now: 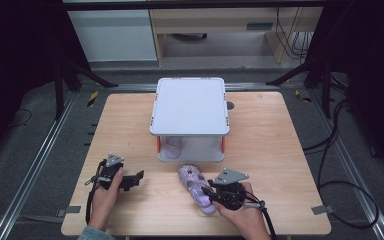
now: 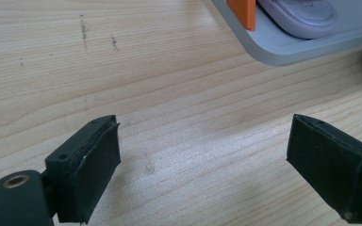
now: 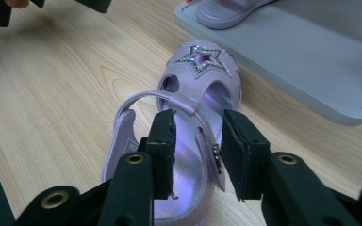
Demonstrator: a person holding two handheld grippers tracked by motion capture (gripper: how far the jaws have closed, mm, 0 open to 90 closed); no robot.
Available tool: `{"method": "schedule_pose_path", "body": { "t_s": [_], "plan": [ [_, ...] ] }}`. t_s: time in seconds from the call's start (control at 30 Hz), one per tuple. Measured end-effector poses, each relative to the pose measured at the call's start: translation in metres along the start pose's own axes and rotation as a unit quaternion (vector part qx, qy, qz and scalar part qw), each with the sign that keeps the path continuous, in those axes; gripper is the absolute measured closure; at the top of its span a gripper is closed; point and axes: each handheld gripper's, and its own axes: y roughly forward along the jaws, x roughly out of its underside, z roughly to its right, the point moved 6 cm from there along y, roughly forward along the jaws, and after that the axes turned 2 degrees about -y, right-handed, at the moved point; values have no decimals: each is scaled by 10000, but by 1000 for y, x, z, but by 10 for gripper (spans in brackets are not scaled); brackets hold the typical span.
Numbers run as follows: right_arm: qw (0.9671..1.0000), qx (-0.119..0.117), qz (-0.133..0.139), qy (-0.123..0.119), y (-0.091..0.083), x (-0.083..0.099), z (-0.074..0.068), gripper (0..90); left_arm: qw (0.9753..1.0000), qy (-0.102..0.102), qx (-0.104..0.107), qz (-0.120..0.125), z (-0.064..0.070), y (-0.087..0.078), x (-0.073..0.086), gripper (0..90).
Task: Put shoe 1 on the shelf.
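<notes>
Nearest me, my right tongs (image 3: 198, 141) sit low over the front of the counter (image 1: 280, 150), above the heel end of a lilac sandal (image 3: 188, 122). In the right gripper view their jaws stand narrow, one on each side of the sandal's ankle strap (image 3: 169, 100), with a slim gap on either side; I cannot tell whether either pad touches it. The sandal lies flat on the wood, its star-decorated toe (image 3: 202, 61) pointing away from me toward the shelf.

My left tongs (image 2: 202, 165) hover above bare counter to the left, well apart from the sandal, jaws spread wide with nothing between them.

Farther back, near the counter's middle, stands a grey two-level shelf (image 1: 190, 107) with orange posts (image 2: 242, 13). A second lilac sandal (image 2: 301, 16) rests on its lower tray, just behind the near edge, close to the left post.
</notes>
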Motion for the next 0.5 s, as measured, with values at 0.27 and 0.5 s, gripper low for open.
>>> {"method": "schedule_pose_path", "body": {
  "t_s": [0.27, 0.5],
  "plan": [
    [9999, -5, -120, 75, 5, 9, 4, 635, 10000, 14, 2, -5, 1, 1, 0, 93],
    [9997, 39, -200, 148, 12, 12, 4, 692, 10000, 32, 5, -21, 1, 1, 0, 93]
  ]
}}
